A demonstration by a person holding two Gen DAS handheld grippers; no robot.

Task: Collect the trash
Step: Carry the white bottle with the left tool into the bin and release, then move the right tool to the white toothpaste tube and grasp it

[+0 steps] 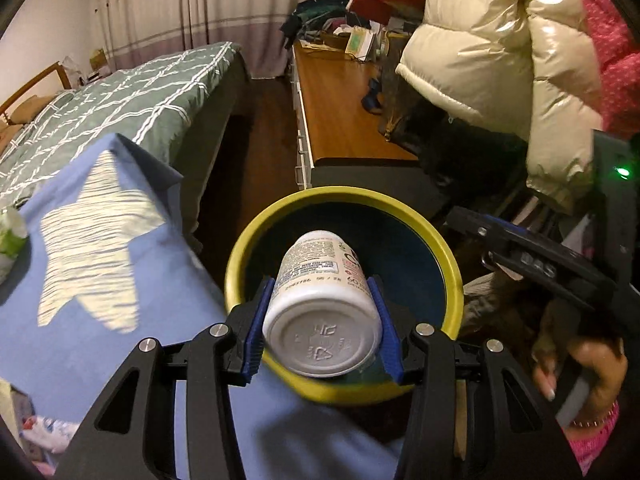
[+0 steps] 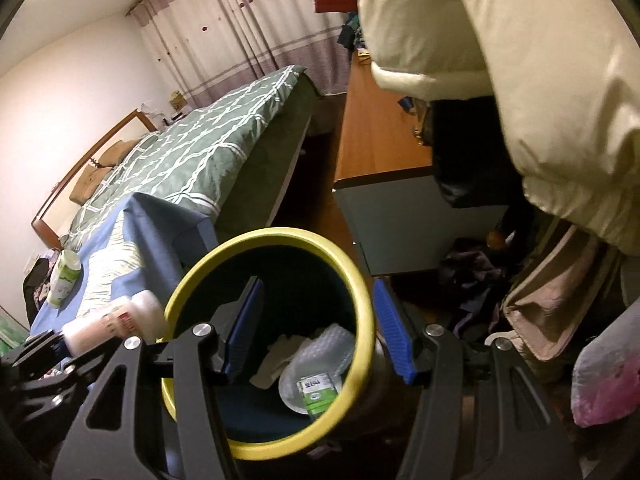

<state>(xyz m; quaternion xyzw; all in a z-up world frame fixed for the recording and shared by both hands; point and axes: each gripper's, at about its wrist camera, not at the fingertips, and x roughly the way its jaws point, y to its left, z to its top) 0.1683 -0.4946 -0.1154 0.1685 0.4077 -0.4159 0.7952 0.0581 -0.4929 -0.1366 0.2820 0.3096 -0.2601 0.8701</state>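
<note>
My left tongs [image 1: 322, 320] are closed on a white plastic bottle [image 1: 320, 312], one blue pad pressed against each side of it. The bottle lies on its side between the pads, its round base with a recycling mark turned towards my camera and its printed label running away from me. It hangs over the open mouth of a round bin [image 1: 448, 256] with a yellow rim and a dark inside.

My right tongs [image 2: 316, 328] grip that bin [image 2: 360, 276] by its wall: the left blue pad sits inside the mouth and the right one outside, with the yellow rim between them. From this side the bin is tilted towards me, and at its bottom I see a crumpled white tissue [image 2: 280, 354], a clear bubble-wrap piece [image 2: 334, 344] and a round clear lid or cup with a green and white label [image 2: 312, 390].

The bin stands at the near corner of a bed, against a blue cloth with a pale star [image 1: 92, 236] that is spread there. A green and white packet [image 2: 64, 278] lies on that cloth, near its far left edge. Beyond the cloth the bed carries a green checked quilt [image 1: 132, 96]. A cream puffer jacket [image 1: 500, 60] hangs on the right, above a wooden cabinet top [image 1: 340, 108].
</note>
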